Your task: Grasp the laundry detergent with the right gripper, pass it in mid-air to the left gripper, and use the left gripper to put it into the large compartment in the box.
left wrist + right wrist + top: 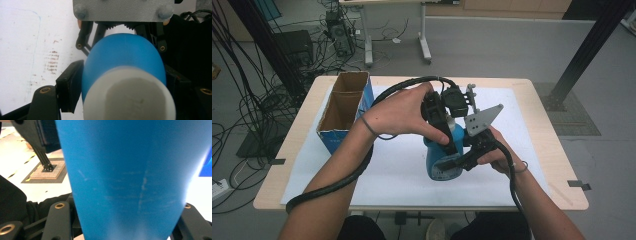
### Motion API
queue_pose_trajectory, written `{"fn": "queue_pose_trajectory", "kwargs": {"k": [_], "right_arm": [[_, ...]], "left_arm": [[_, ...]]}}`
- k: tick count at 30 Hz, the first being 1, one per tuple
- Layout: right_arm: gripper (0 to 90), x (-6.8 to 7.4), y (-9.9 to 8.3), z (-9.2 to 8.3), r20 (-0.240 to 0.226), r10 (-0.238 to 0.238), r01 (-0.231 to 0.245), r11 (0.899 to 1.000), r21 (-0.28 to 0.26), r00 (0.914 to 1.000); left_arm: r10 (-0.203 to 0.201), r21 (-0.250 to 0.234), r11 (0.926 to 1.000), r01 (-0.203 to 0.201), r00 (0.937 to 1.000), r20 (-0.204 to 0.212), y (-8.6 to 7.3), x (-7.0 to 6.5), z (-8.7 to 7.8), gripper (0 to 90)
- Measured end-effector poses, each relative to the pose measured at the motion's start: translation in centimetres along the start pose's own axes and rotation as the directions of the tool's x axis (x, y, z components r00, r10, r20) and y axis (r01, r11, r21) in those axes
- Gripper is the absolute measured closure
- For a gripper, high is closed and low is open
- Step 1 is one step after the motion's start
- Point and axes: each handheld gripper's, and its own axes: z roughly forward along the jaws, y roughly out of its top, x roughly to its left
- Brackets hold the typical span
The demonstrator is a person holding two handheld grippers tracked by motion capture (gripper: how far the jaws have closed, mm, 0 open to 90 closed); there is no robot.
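Two tongs meet on one blue bottle (443,165) near the middle of the bench (542,150), over the white sheet (397,175) that covers most of it. The right tongs (457,162) clamp the bottle's lower body from the side; in the right gripper view the blue wall (130,177) stands between the two black jaws, pressed on both sides. The left tongs (447,127) come from above at the bottle's top. In the left gripper view the white cap (128,96) and the blue shoulder (125,52) sit between the jaws, with the left pad (70,86) against the blue side; the far pad lies partly behind the bottle, so a firm grip there cannot be told for sure. An open cardboard box (343,107) with a blue outer face stands at the bench's left, well apart from the bottle.
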Motion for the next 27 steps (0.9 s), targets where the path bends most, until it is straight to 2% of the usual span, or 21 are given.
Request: {"fn": "queue_pose_trajectory", "kwargs": {"k": [6, 18, 27], "right_arm": [[43.0, 0.04, 0.00, 0.04, 0.000, 0.001, -0.001, 1.000, 0.004, 1.0000], [43.0, 0.15, 0.11, 0.04, 0.004, -0.014, 0.014, 1.000, 0.002, 0.9999], [43.0, 0.21, 0.13, 0.07, 0.003, -0.017, 0.017, 1.000, 0.002, 0.9998]], "left_arm": [[-0.006, 0.002, 1.0000, 0.006, 0.9999, 0.011, 0.05, 0.01, -0.04, 36.9], [0.007, 0.023, 0.9997, -0.007, 1.0000, 0.003, 0.29, -0.31, -0.19, 37.5], [0.000, 0.019, 0.9998, 0.000, 1.0000, 0.002, 0.33, -0.44, -0.18, 37.5]]}}
